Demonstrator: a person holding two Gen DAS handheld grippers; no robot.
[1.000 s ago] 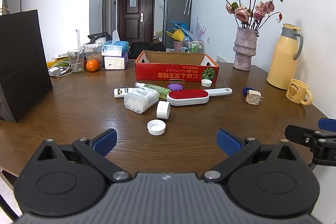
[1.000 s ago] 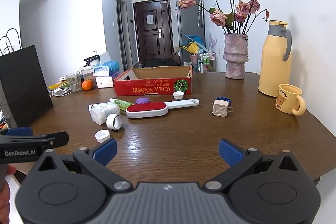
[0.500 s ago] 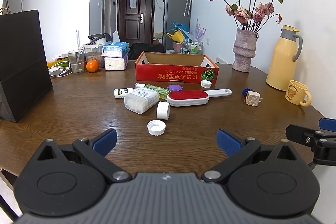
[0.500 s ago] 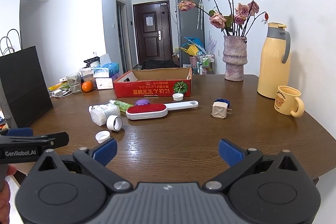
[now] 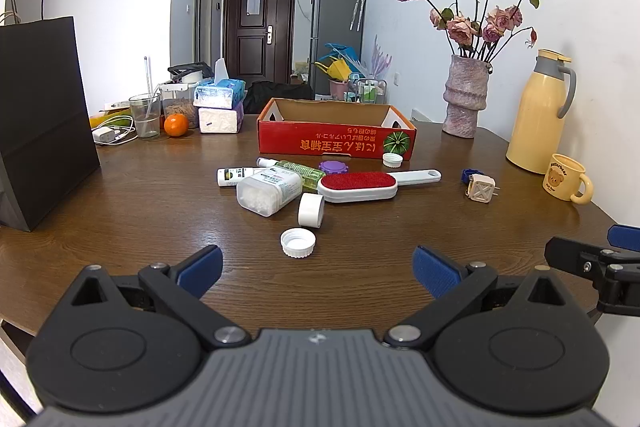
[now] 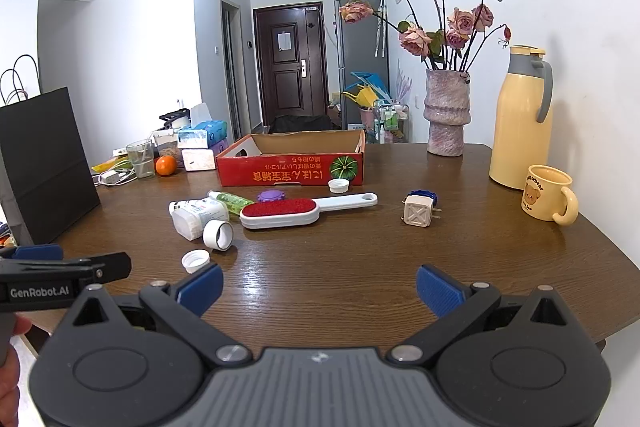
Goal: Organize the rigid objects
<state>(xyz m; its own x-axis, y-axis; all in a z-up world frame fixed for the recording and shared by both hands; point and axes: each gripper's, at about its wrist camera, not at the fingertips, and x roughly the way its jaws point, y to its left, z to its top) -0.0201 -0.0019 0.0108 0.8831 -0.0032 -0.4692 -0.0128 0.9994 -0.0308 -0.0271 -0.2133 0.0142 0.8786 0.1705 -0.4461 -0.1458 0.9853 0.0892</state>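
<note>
We find the left gripper [image 5: 316, 267] spread and empty above the near edge of the brown wooden table [image 5: 160, 195], presumably awaiting a first pick. Loose items lie mid-table: clear plastic pill bottle [image 5: 269, 190], white screw cap [image 5: 297, 243], red-faced white lint brush [image 5: 362, 185], all before the open red cardboard box [image 5: 337, 143], their likely destination. The right gripper [image 6: 318, 287] likewise stands spread, empty

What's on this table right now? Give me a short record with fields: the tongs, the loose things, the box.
left tongs: open, holding nothing, above the near table edge
right tongs: open, holding nothing
box: red, open top, far side of the table; nothing visible inside
loose items: brush, jar on its side, cap, plug, purple lid
bystanders: vase, flask, mug
</note>
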